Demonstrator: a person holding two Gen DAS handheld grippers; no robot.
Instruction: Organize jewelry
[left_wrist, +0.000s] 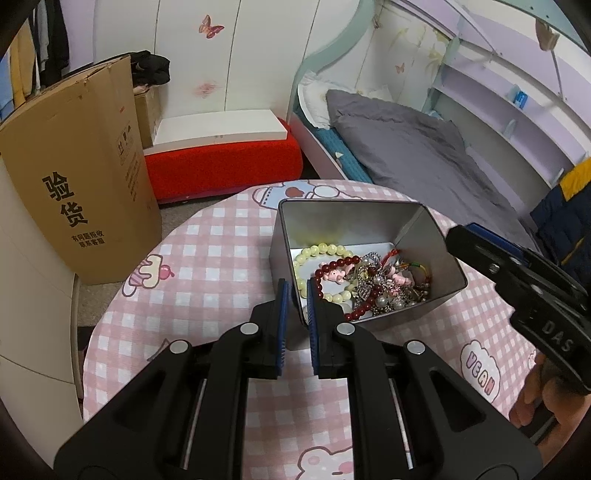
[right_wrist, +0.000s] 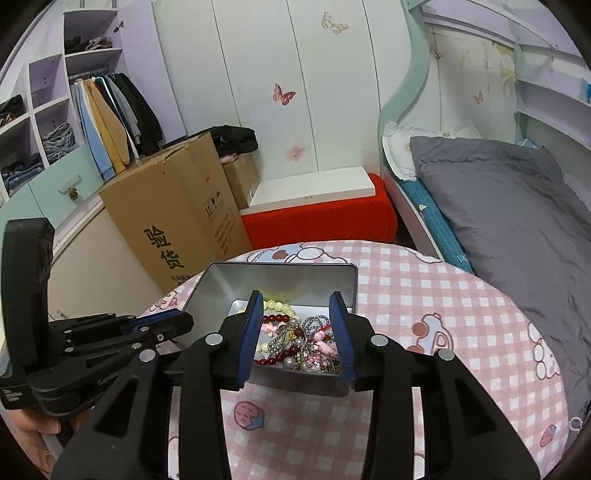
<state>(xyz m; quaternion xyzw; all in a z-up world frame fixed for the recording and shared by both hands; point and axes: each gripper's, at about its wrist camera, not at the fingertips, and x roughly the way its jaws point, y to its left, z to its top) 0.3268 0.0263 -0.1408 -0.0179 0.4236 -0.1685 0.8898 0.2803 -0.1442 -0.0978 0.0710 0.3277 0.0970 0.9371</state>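
left wrist view shows me the round table (left_wrist: 207, 258) under its pink checked cloth, and on it the metal tin (left_wrist: 351, 221), sitting toward the far side from me. the tin is a rectangle; in this view its long axis runs from near-left to far-right, with its open top facing up and one near corner pointing at me. my left gripper (left_wrist: 297, 295) straddles the near-left wall of the tin, one finger outside and one inside, jaws narrow and pinched on that wall as far as i can judge. inside lies the tangle: a pale yellow bead bracelet (left_wrist: 325, 251), a dark red bead bracelet (left_wrist: 334, 275), then silver chains (left_wrist: 369, 291) mixed with small pink charms (left_wrist: 399, 278).

from the right wrist view, my right gripper (right_wrist: 297, 325) hangs over the tin with its jaws wide and nothing between them, just above the pile.

i judge this as the sorting step: left steadies the tin, right goes in to pick. next i need to drop the right fingers onto a single strand, probably the red beads on top, and close gently so the chains don't come along.
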